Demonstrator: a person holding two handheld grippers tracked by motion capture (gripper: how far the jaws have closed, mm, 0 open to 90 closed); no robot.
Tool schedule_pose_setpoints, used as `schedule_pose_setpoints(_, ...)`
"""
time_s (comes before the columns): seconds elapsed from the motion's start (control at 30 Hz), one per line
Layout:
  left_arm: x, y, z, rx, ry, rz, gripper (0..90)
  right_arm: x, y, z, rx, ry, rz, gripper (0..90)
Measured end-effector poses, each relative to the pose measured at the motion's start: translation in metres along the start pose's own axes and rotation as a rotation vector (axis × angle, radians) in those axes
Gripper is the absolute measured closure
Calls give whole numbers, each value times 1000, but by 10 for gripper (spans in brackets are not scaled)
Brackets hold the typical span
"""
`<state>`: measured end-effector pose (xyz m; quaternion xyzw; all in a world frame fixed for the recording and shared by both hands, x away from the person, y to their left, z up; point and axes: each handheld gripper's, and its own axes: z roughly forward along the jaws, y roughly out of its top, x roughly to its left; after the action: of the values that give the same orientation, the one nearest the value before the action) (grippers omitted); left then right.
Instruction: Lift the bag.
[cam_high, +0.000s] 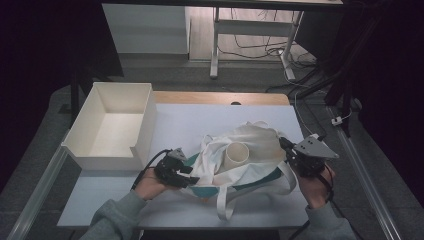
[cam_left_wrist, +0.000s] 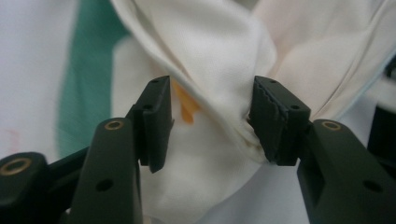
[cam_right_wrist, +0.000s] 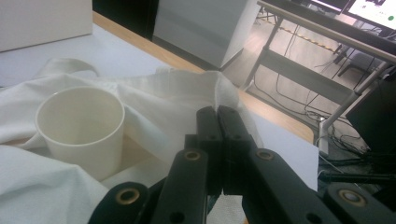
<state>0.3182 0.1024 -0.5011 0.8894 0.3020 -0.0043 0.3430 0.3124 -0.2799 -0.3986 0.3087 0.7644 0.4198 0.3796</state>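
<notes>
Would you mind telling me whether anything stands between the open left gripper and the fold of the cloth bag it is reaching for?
Nothing visible does. In the left gripper view, the left gripper is open with the raised fold of the cloth bag already between its jaws. The cup sits farther off, on the bag.

A white-topped table (cam_high: 200, 117) with a wooden far edge carries an open white box (cam_high: 112, 125) at far left and a cream cloth bag (cam_high: 250, 145) at near centre-right.

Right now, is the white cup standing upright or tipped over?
Upright: the white cup stands in the opened cloth bag with its round mouth facing up, and it looks empty.
</notes>
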Motion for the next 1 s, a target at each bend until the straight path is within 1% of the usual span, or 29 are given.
schedule_pose_setpoints(0.07, 0, -1, 6, 2, -19, -8, 559, 1, -1, 1, 5, 3, 2, 884)
schedule_pose_setpoints(0.1, 0, -1, 7, 14, -12, 3, 587, 1, -1, 2, 5, 4, 1, 884)
schedule_pose_setpoints(0.17, -1, -1, 7, 16, 1, 19, 660, 2, -1, 2, 8, 3, -4, 884)
schedule_pose_setpoints(0.23, -4, 0, 4, 6, 19, 45, 724, 2, -1, 2, 9, -1, -5, 884)
schedule_pose_setpoints(0.3, -6, 2, -2, -17, 37, 59, 781, 1, -2, 1, 9, -7, -5, 884)
schedule_pose_setpoints(0.33, -6, 3, -7, -40, 50, 60, 806, 0, -2, 1, 6, -8, -4, 884)
schedule_pose_setpoints(0.4, -5, 4, -21, -94, 80, 68, 835, -1, -3, 0, 6, -16, -6, 884)
schedule_pose_setpoints(0.47, -2, 6, -41, -174, 85, 59, 851, -3, -3, -3, -2, -28, -6, 884)
schedule_pose_setpoints(0.5, -1, 7, -51, -207, 91, 61, 853, -5, -2, -4, -8, -34, -4, 884)
schedule_pose_setpoints(0.6, -3, 10, -77, -286, 137, 74, 857, -9, 0, -10, -28, -47, 8, 884)
schedule_pose_setpoints(0.63, -4, 12, -83, -306, 150, 82, 858, -10, 2, -12, -35, -45, 10, 885)
schedule_pose_setpoints(0.7, -6, 14, -93, -335, 187, 97, 859, -8, 5, -14, -45, -51, -9, 885)
schedule_pose_setpoints(0.73, -6, 15, -97, -350, 198, 99, 860, -7, 6, -14, -49, -55, -17, 885)
schedule_pose_setpoints(0.87, -3, 19, -111, -399, 208, 95, 861, -5, 14, -19, -75, -63, -37, 885)
schedule_pose_setpoints(1.0, -3, 26, -126, -444, 220, 107, 861, -6, 29, -29, -128, -79, -54, 886)
